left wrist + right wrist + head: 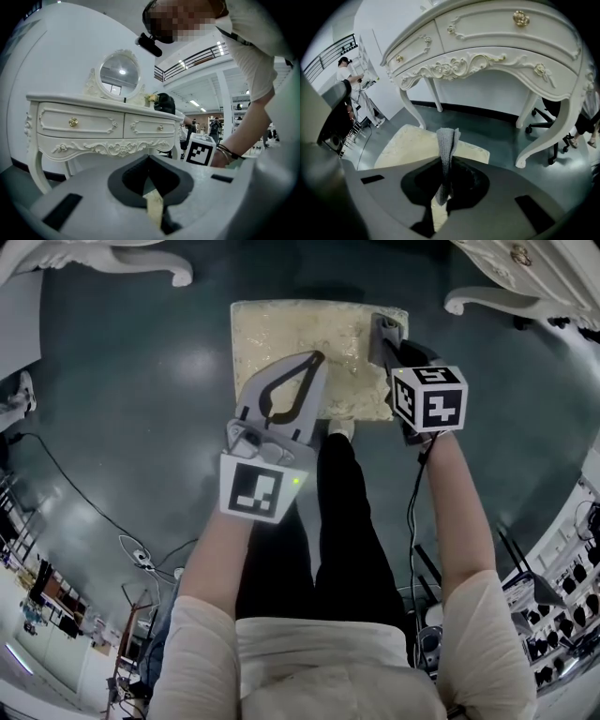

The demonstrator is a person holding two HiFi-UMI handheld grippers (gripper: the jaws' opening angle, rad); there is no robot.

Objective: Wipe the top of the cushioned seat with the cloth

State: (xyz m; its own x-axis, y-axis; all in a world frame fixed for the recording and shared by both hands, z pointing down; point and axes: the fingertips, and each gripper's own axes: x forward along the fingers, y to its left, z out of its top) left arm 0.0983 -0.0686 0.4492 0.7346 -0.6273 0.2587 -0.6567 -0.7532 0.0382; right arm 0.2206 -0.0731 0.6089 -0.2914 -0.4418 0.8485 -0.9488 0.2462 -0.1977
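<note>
The cream cushioned seat [300,343] stands on the dark floor in front of me. My right gripper [384,331] hovers at the seat's right edge, shut on a grey cloth [387,324]. In the right gripper view the cloth [447,140] stands up folded between the jaws of the right gripper [444,161], with the seat [412,145] just beyond. My left gripper [317,359] is held above the seat's near half, shut with nothing in it. The left gripper view shows the left gripper [150,159] with its jaws meeting and a sliver of cream below.
A white carved dressing table [93,124] with a mirror stands behind the seat; its curved legs [487,298] show at the head view's top. An office chair base [539,124] sits under the table. Cables [141,559] lie on the floor at left. My legs [337,512] are below the seat.
</note>
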